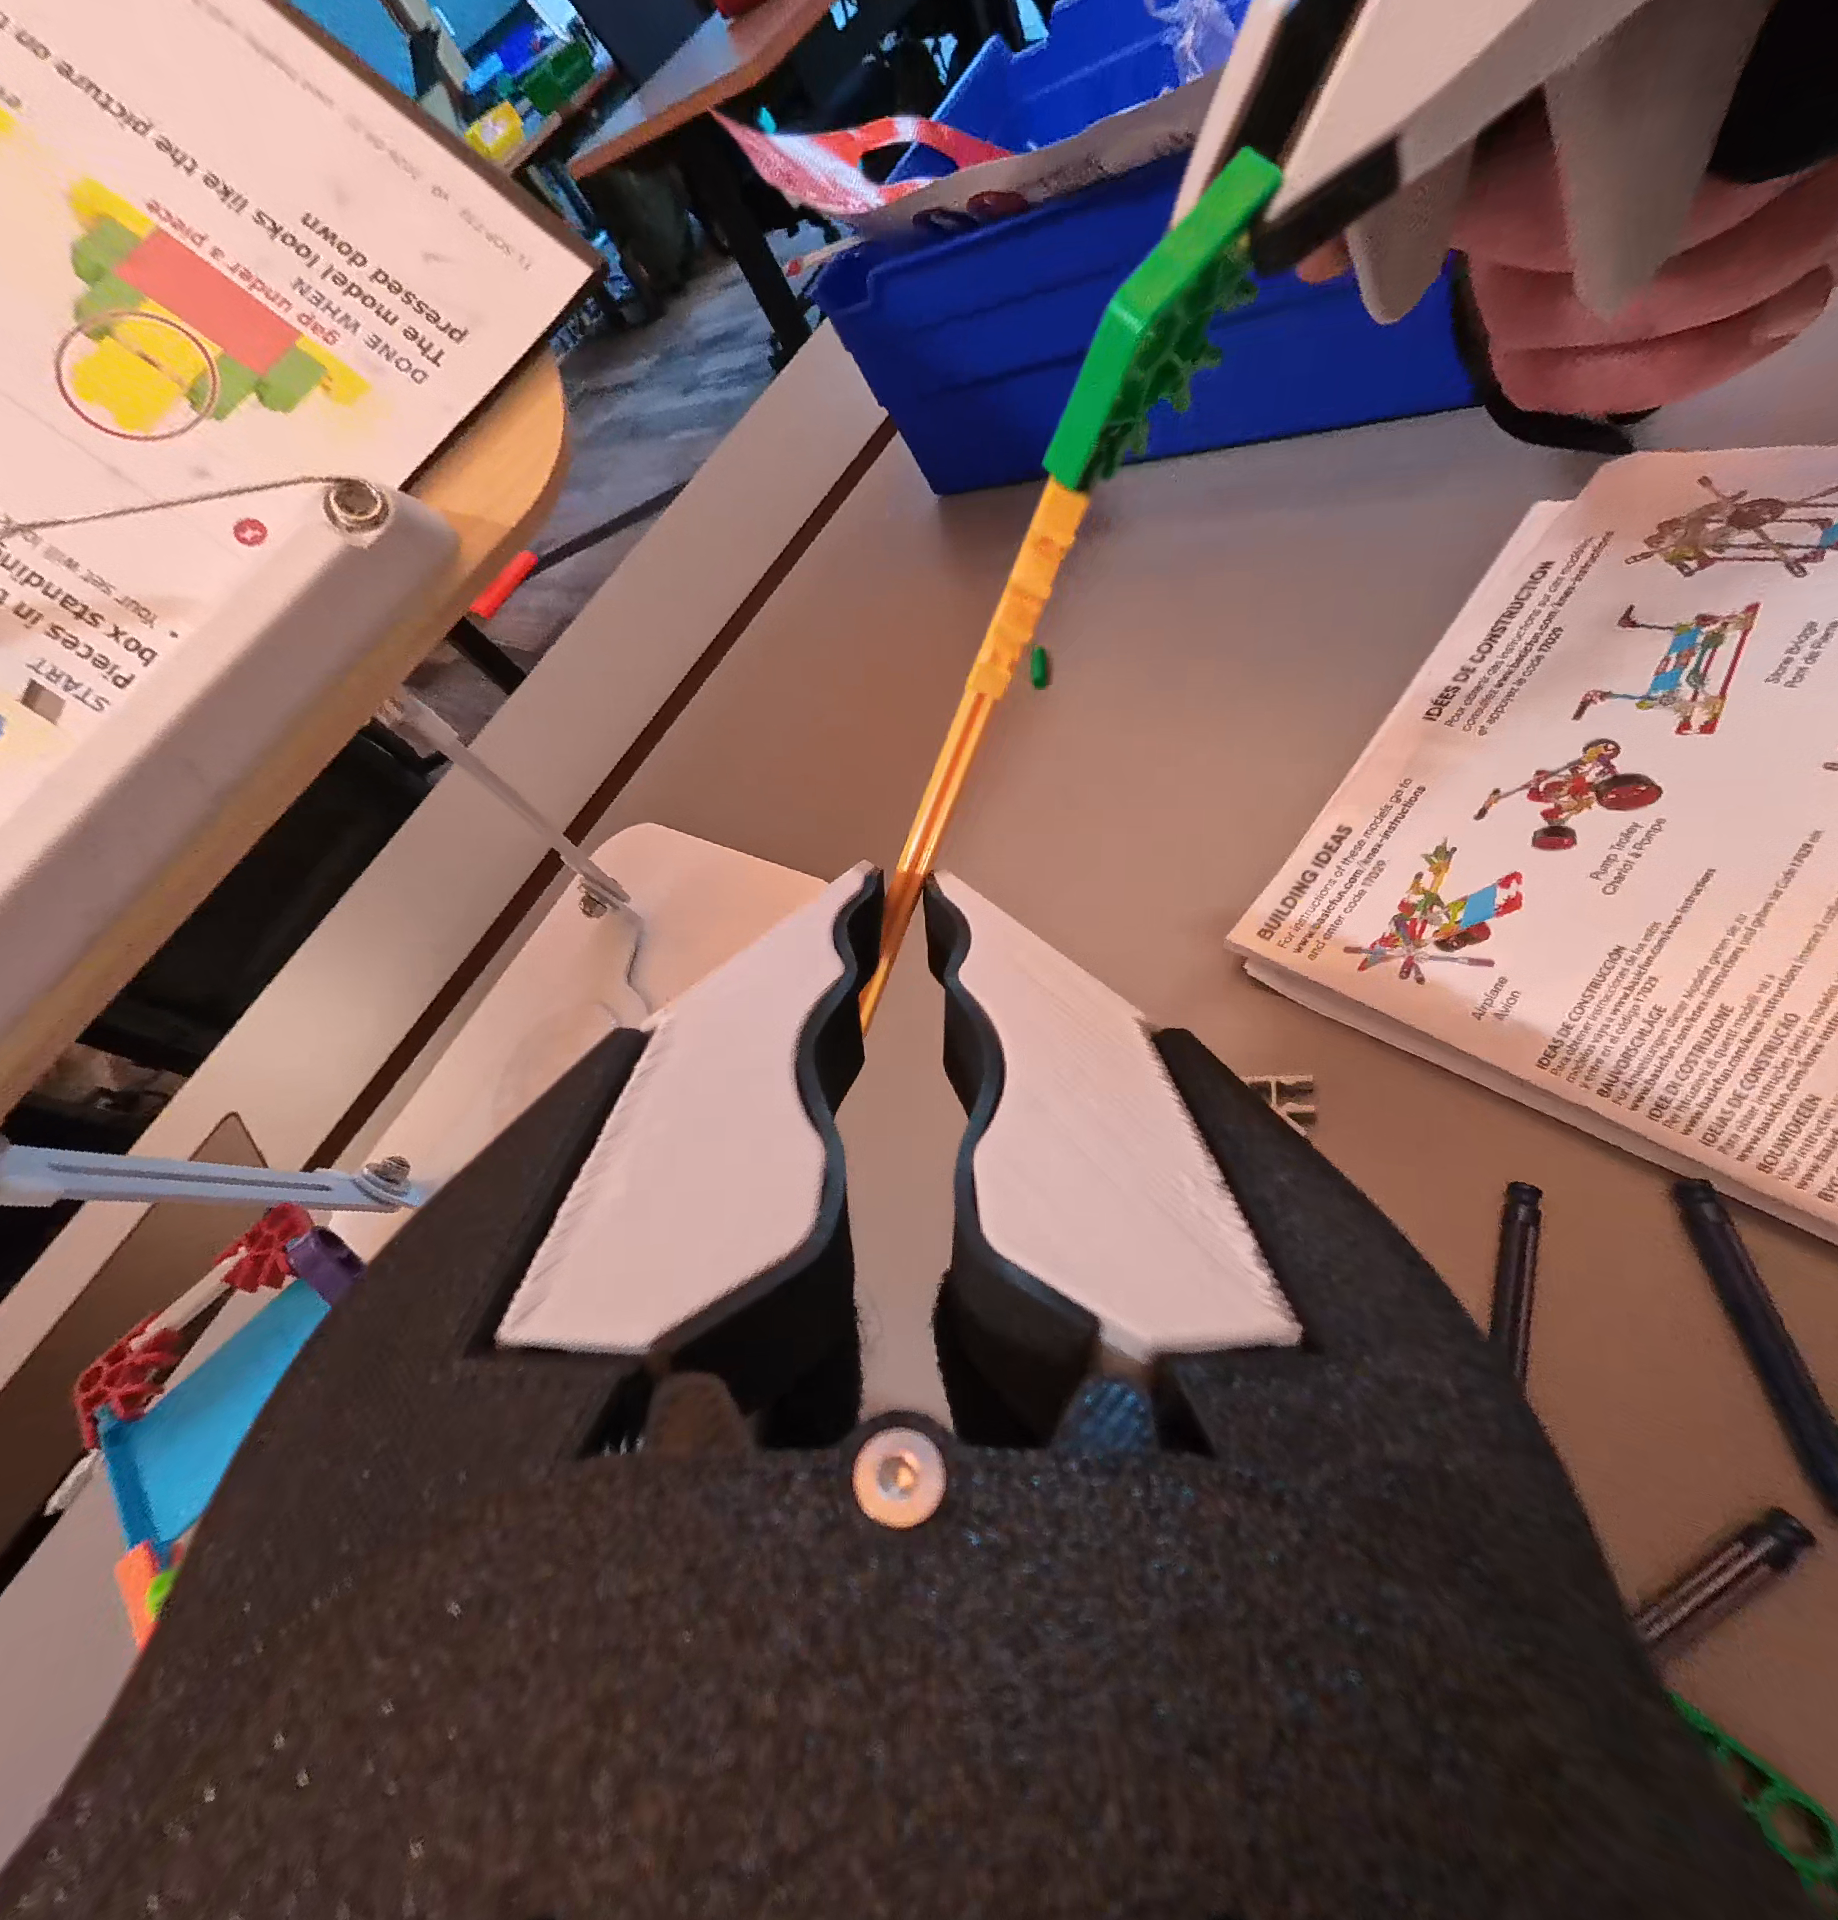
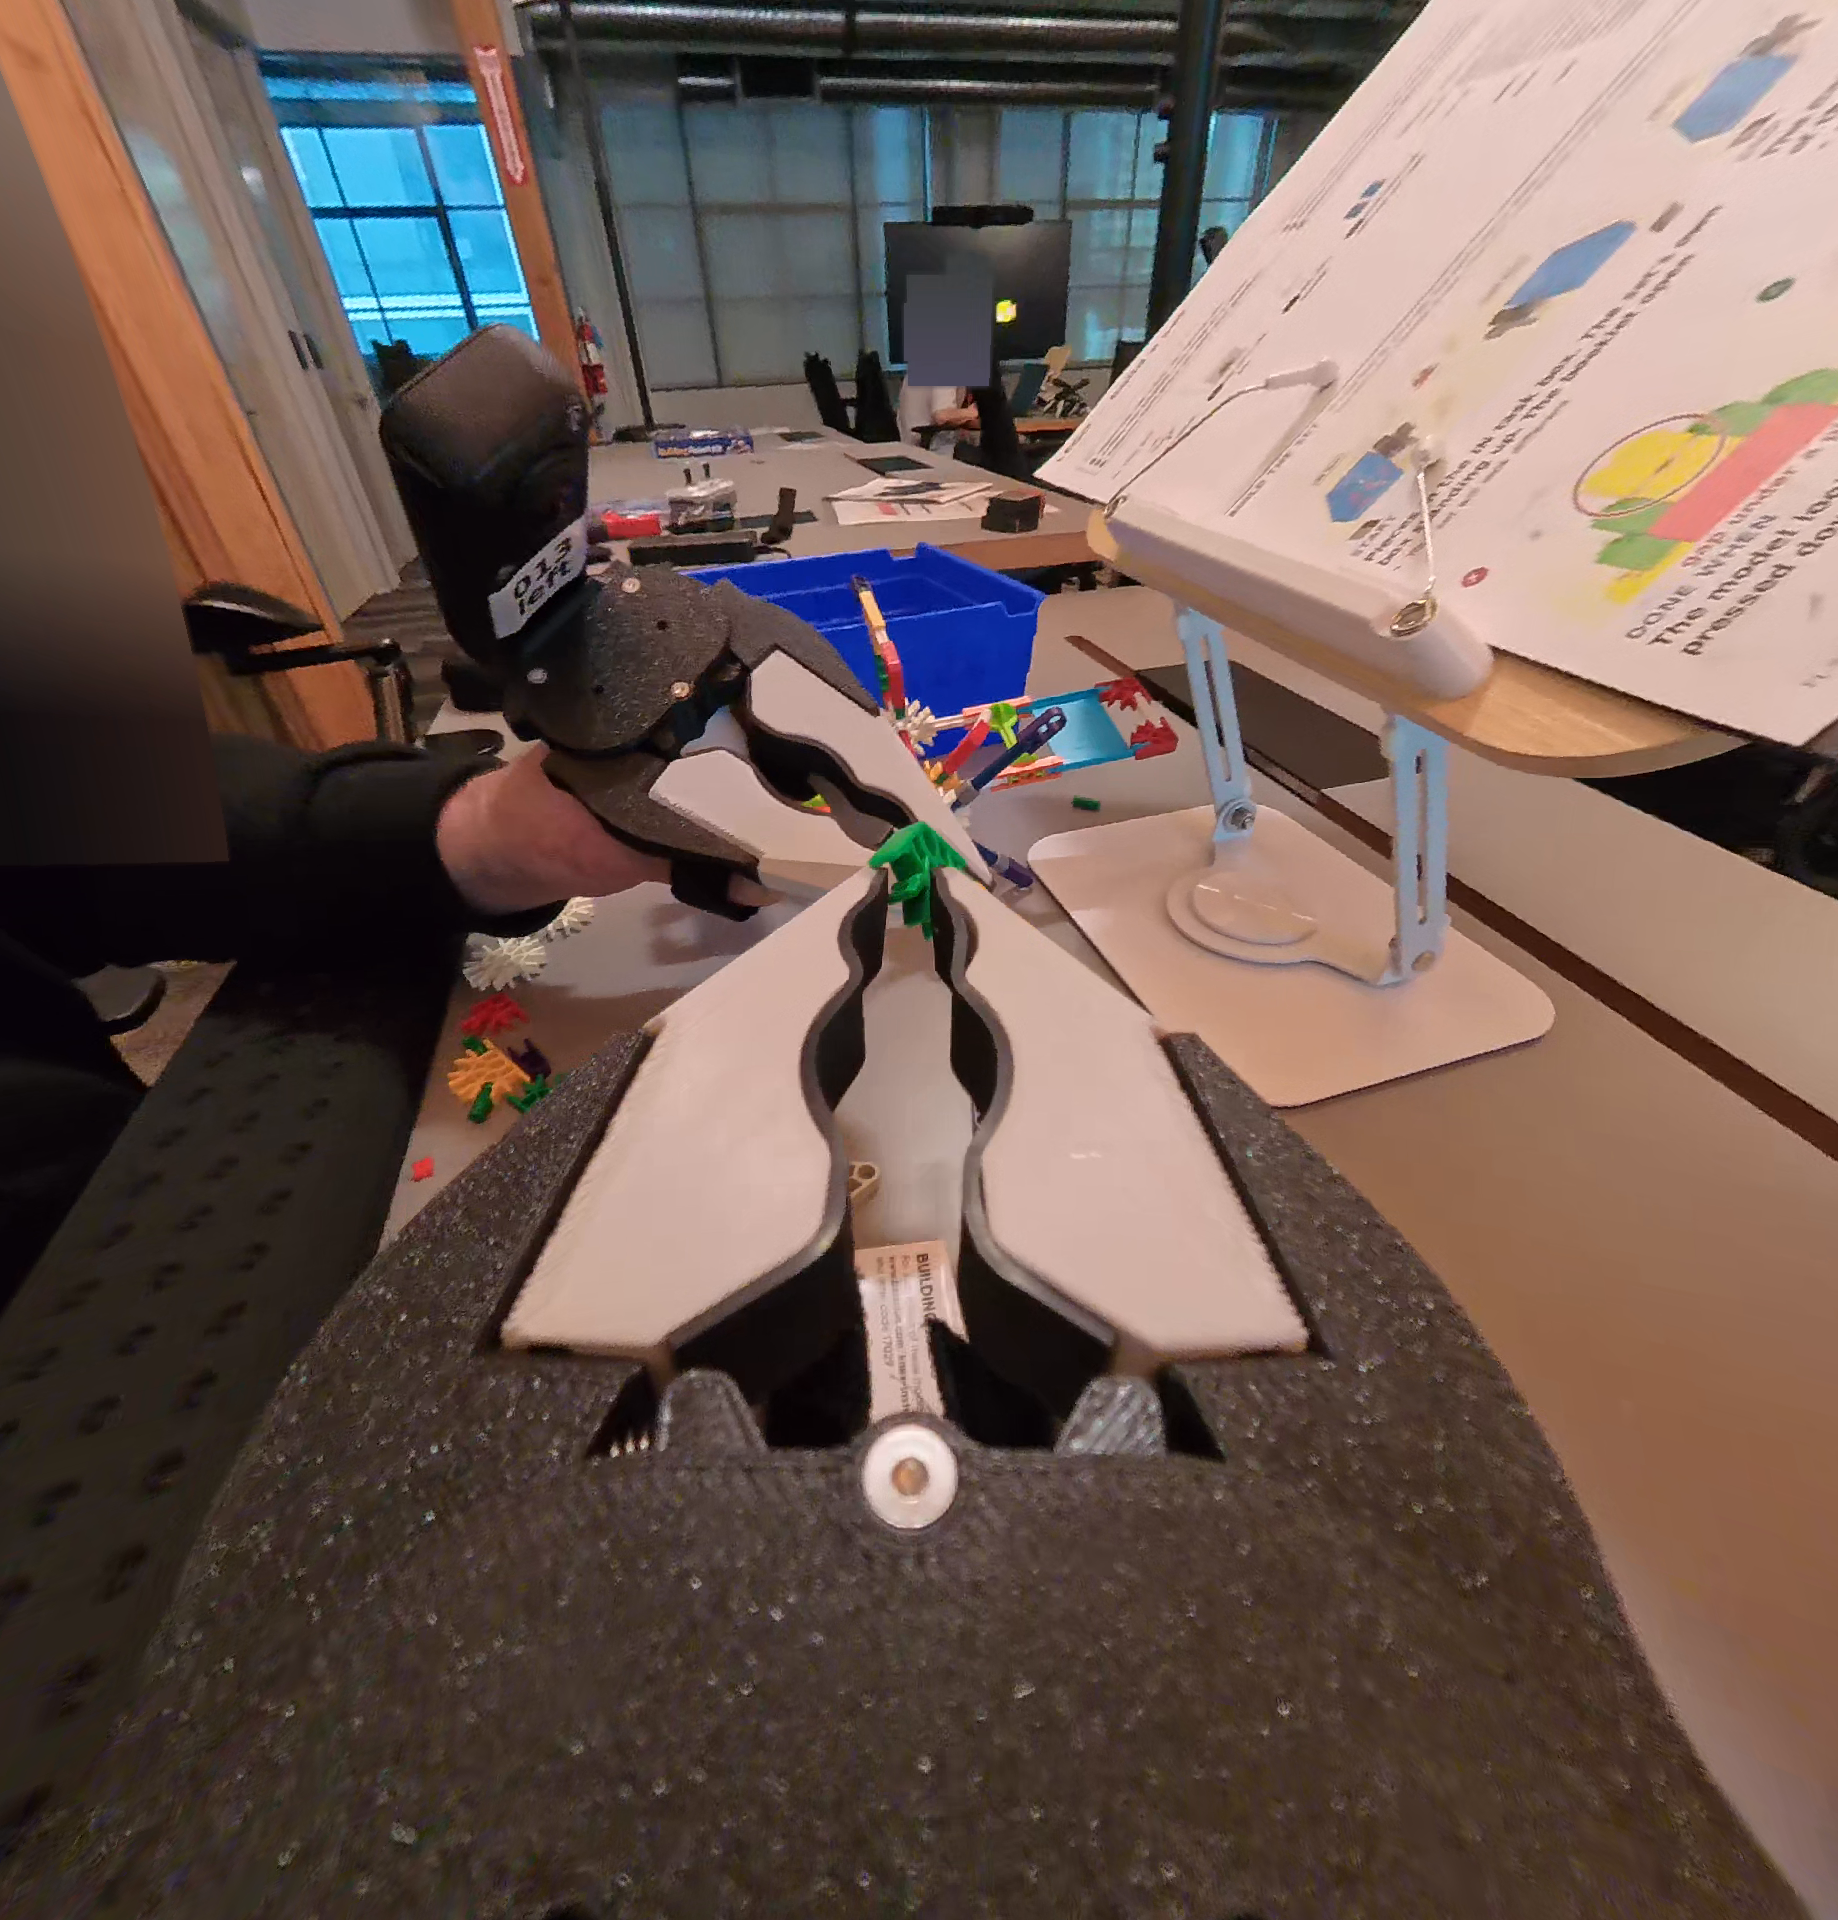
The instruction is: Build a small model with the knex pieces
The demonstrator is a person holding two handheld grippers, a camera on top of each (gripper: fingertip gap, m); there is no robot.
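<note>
My left gripper (image 1: 902, 883) is shut on the lower end of a yellow rod (image 1: 1008, 644), which runs up and away from it above the grey table. The rod's far end sits in a green connector (image 1: 1133, 353). My right gripper (image 1: 1268, 208), held in a hand, comes in from the upper right and pinches that connector. In the right wrist view my right gripper (image 2: 915, 878) is shut on the green connector (image 2: 910, 857). The left gripper (image 2: 972, 868) meets it from the left, and the rod is hidden there.
A blue bin (image 1: 998, 343) stands behind the rod. An open booklet (image 1: 1621, 831) and black rods (image 1: 1767, 1340) lie at the right. A sheet stand (image 2: 1310, 987) is on the table. A colourful model (image 2: 1029, 738) and loose pieces (image 2: 499, 1070) lie near the left gripper. My right fingertips sit around 10 centimeters from my left ones.
</note>
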